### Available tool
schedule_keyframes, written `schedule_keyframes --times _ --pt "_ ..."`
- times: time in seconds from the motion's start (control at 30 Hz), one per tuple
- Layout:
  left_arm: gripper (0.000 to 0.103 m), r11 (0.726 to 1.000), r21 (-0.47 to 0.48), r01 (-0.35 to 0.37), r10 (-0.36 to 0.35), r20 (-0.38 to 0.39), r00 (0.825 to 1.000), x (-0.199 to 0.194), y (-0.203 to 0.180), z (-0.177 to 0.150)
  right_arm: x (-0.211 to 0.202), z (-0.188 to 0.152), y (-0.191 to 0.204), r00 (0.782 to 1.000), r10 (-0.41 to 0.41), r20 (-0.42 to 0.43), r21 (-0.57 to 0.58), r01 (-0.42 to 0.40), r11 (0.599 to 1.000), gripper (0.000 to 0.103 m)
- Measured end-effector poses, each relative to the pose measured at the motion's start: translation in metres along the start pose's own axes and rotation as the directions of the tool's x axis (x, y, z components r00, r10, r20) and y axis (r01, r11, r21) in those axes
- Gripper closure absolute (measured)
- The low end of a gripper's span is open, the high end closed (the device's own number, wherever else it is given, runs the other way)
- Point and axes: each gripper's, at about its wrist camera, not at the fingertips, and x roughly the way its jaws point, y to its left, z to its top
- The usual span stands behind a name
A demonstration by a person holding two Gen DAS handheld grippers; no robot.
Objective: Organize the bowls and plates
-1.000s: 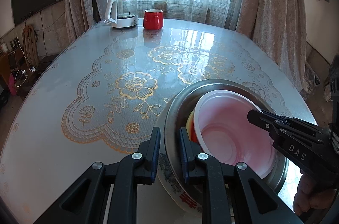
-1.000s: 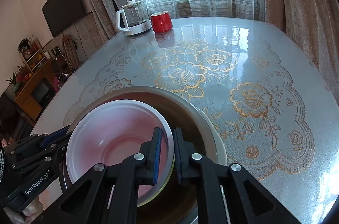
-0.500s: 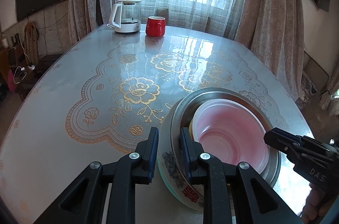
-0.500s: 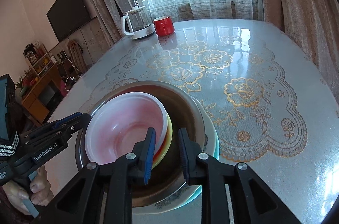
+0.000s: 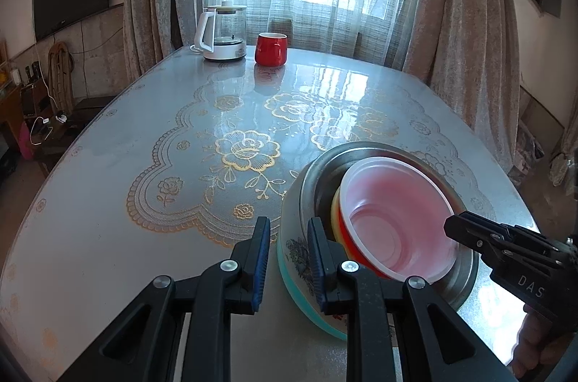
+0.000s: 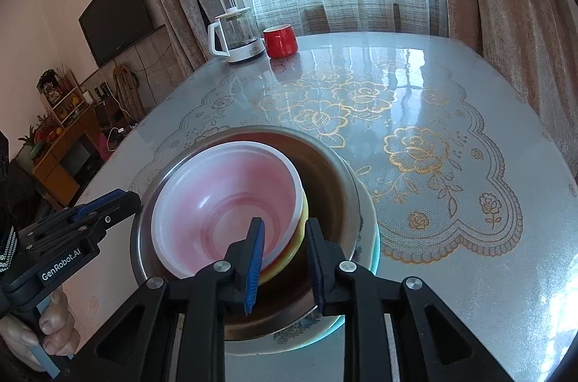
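A stack stands on the table near me. At the bottom is a floral plate (image 5: 294, 252) (image 6: 370, 230) with a teal edge, then a steel bowl (image 5: 325, 170) (image 6: 325, 165), a yellow bowl (image 5: 336, 208) (image 6: 302, 219) and a pink plastic bowl (image 5: 397, 212) (image 6: 224, 201) on top. My left gripper (image 5: 288, 232) (image 6: 130, 199) is slightly open at the stack's left side. The plate's rim lies between its pads, untouched. My right gripper (image 6: 284, 232) (image 5: 453, 226) is open over the pink and yellow bowls' right rims, and its pads do not press on them.
A glass kettle (image 5: 224, 35) and a red mug (image 5: 271, 49) stand at the table's far end by the curtained window. The glossy table (image 5: 180, 165) has a gold floral mat. A person's hand (image 6: 54, 327) holds the left gripper's handle.
The right gripper's jaws opened off the pink bowl's rim. Both grippers drew back a little from the stack, which stays on the table.
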Motion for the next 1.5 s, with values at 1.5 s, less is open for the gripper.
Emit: schedule_keyframes --times 1.5 --pt "0.049 0.99 -0.006 -0.139 0.139 0.069 0.988 -0.037 -0.02 -0.049 -0.047 -0.05 0.035 0.95 -0.223 0.217 0.018 0.225 0.974 0.07"
